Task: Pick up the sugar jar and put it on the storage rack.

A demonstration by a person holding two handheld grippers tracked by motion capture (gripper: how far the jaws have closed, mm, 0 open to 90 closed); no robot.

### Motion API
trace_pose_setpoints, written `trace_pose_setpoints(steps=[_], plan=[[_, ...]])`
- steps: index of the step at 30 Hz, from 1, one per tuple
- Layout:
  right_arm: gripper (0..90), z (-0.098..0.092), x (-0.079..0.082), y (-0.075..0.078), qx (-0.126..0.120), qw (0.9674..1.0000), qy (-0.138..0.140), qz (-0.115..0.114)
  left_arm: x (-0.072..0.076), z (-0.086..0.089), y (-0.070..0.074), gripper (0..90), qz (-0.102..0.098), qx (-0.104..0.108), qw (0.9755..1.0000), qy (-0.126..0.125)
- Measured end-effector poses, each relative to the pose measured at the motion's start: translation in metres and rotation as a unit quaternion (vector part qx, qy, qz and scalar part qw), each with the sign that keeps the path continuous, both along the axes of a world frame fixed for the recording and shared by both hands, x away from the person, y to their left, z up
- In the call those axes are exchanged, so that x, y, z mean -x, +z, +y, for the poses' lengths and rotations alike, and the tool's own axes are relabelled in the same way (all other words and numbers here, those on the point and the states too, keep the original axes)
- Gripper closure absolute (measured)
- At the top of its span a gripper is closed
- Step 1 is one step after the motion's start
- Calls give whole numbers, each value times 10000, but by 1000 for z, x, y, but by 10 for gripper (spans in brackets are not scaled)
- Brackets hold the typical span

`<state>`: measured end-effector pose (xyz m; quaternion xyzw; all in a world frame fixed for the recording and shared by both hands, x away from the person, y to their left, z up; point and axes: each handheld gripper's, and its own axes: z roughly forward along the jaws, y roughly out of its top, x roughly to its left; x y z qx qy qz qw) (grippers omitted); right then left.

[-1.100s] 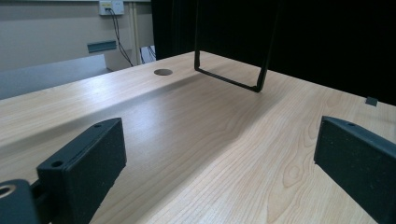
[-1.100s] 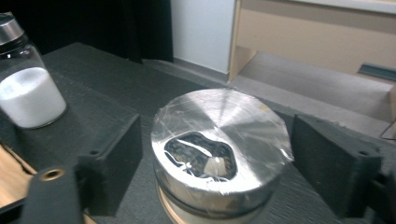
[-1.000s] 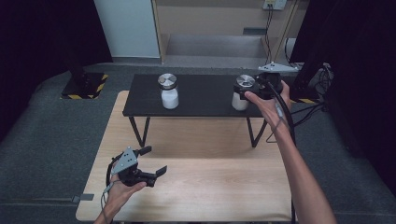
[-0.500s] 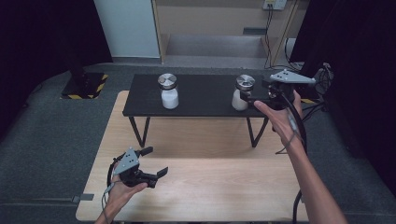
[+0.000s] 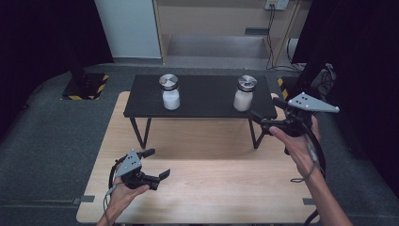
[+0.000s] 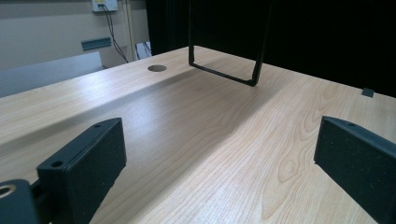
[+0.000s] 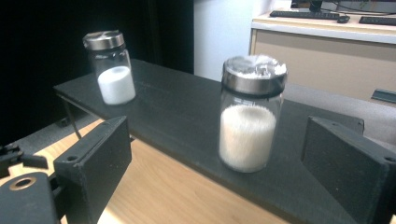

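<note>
A far jar (image 5: 170, 92) stands on the black shelf (image 5: 202, 101).

- No words, brand names or numbers can be read anywhere in these views.
- The two jars (image 5: 170, 92) (image 5: 244, 93) on the black shelf (image 5: 207, 101) carry no label.
- The one sign-like marking is yellow-and-black hazard striping on a floor base (image 5: 84, 86) at far left; it bears no lettering.

Open gap between jars (image 5: 207, 94)
</note>
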<state>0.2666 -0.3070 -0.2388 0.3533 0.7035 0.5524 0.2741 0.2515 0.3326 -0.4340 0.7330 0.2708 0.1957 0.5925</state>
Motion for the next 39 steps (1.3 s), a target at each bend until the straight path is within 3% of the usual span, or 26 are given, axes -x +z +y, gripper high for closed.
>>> trace_pose_setpoints(steps=[10, 20, 24, 30, 32, 39], plan=[[87, -16, 27, -25, -33, 9999, -53, -116, 0, -1, 0, 9, 3, -13, 10000, -17], [86, -24, 51, -44, 119, 9994, -188, -281, 0, -1, 0, 9, 8, -15, 10000, -11], [86, -24, 60, -58, 150, 9988, -253, -403, 0, -1, 0, 9, 3, -13, 10000, -17], [85, -23, 66, -78, 123, 9989, -238, -393, 0, -2, 0, 9, 6, -17, 10000, -14], [84, -25, 67, -86, -42, 9992, -174, -363, 0, -2, 0, 8, 12, -23, 10000, -14], [83, -18, 71, -119, -82, 9990, -7, -439, 1, -2, 0, 8, -7, -50, 10000, -31]])
